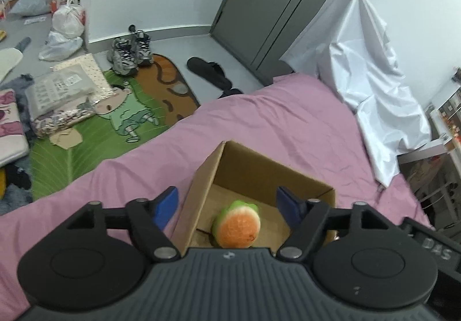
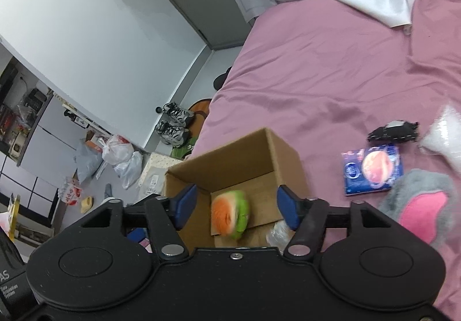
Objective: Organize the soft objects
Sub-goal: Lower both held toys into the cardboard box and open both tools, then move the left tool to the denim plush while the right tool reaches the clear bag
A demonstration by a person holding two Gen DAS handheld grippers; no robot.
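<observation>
An open cardboard box (image 1: 253,168) stands on the pink bed sheet (image 1: 288,119). A soft burger toy (image 1: 237,224), with an orange bun and a green rim, lies on the box floor. My left gripper (image 1: 227,197) hangs over the box, open, its blue pads (image 1: 165,207) well apart and touching nothing. From the right wrist, the same box (image 2: 245,154) holds the burger toy (image 2: 230,213), which looks blurred. My right gripper (image 2: 236,195) is open above it, and the pads (image 2: 288,211) stand clear of the toy.
To the right of the box on the bed lie a blue packet (image 2: 371,171), a grey and pink plush (image 2: 417,205), a black item (image 2: 393,130) and a white fluffy thing (image 2: 443,133). A white sheet (image 1: 360,61) drapes the far end. Shoes (image 1: 129,53), bags and mats cover the floor at the left.
</observation>
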